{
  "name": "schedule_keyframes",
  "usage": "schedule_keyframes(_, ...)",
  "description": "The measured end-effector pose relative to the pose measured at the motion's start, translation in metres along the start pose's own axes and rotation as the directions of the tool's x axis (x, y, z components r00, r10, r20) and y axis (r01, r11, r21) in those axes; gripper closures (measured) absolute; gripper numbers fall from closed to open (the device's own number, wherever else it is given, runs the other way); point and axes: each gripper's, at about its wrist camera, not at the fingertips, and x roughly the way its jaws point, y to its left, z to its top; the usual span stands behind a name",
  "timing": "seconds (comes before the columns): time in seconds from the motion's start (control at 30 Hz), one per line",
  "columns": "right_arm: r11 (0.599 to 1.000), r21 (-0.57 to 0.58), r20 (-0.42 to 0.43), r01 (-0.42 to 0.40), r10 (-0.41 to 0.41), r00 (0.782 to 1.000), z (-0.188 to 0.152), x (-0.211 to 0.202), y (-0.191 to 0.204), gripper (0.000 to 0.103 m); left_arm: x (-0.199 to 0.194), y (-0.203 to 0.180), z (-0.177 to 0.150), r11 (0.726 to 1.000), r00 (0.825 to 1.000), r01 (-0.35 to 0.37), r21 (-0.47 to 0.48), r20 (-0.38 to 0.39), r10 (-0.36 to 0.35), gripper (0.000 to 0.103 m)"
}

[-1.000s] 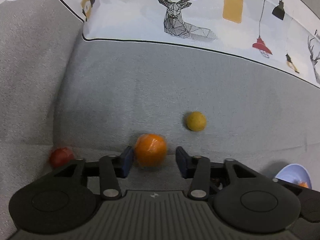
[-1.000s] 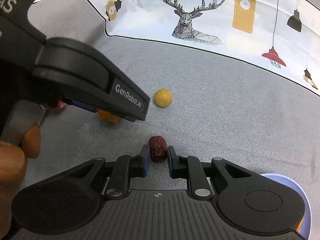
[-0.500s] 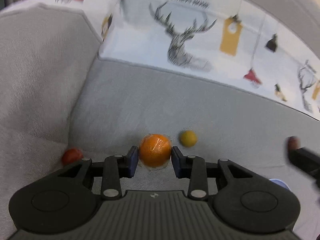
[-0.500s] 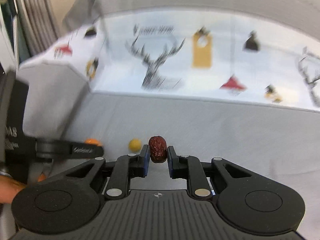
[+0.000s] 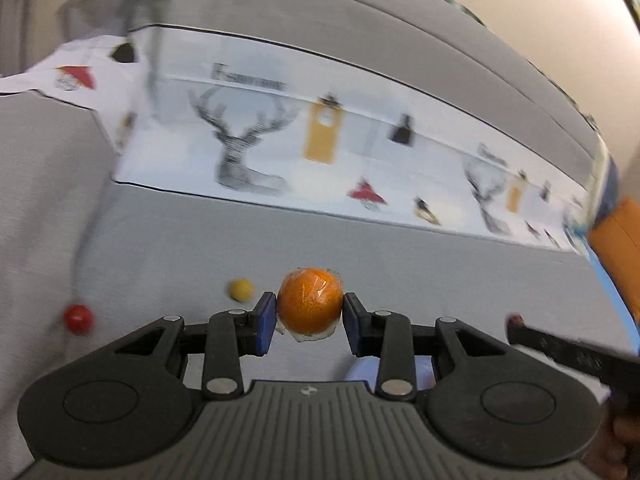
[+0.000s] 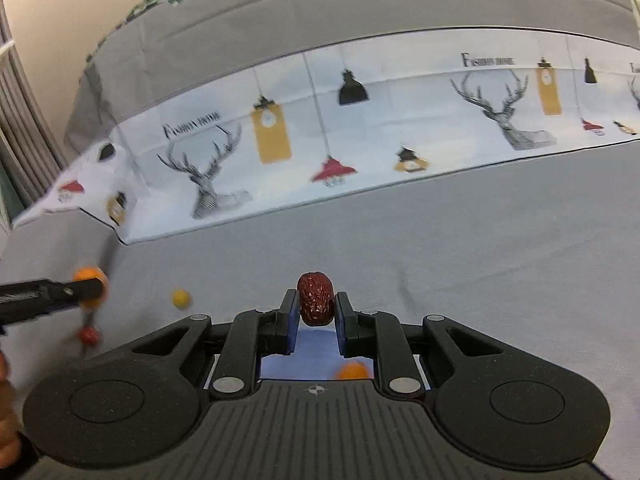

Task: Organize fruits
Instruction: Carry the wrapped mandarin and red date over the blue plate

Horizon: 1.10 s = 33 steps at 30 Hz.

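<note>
My left jaws are clenched on the plastic-wrapped orange (image 5: 310, 305), held up off the grey sofa seat (image 5: 400, 264); my right jaws grip the wrinkled red date (image 6: 315, 304) above a pale blue bowl (image 6: 316, 354) with an orange fruit (image 6: 352, 371) inside. Further out, a yellow ball (image 5: 241, 290) and a red ball (image 5: 79, 318) lie on the seat. Behind runs the deer-print cloth (image 6: 360, 128).

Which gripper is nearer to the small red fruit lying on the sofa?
Left. The left gripper, holding the orange, is beside the small red fruit; the right gripper is farther away.
</note>
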Motion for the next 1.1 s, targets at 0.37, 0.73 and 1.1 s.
schedule_keyframes(0.37, 0.994, -0.110, -0.072, 0.021, -0.029, 0.997, -0.008, 0.013, 0.003, 0.084, 0.047, -0.075, -0.058, 0.926, 0.934, 0.260, 0.273, -0.314, -0.170, 0.063)
schedule_keyframes(0.73, 0.991, -0.131, -0.111, 0.013, -0.028, 0.993, -0.009, 0.026, 0.005, 0.084, 0.073, -0.081, -0.070, 0.903, 0.906, 0.308, 0.299, -0.382, -0.182, 0.064)
schedule_keyframes(1.1, 0.988, -0.152, -0.125, 0.004, -0.023, 0.992, -0.011, 0.028, 0.008, 0.083, 0.071, -0.087, -0.074, 0.882, 0.901, 0.319, 0.347, -0.399, -0.169, 0.064)
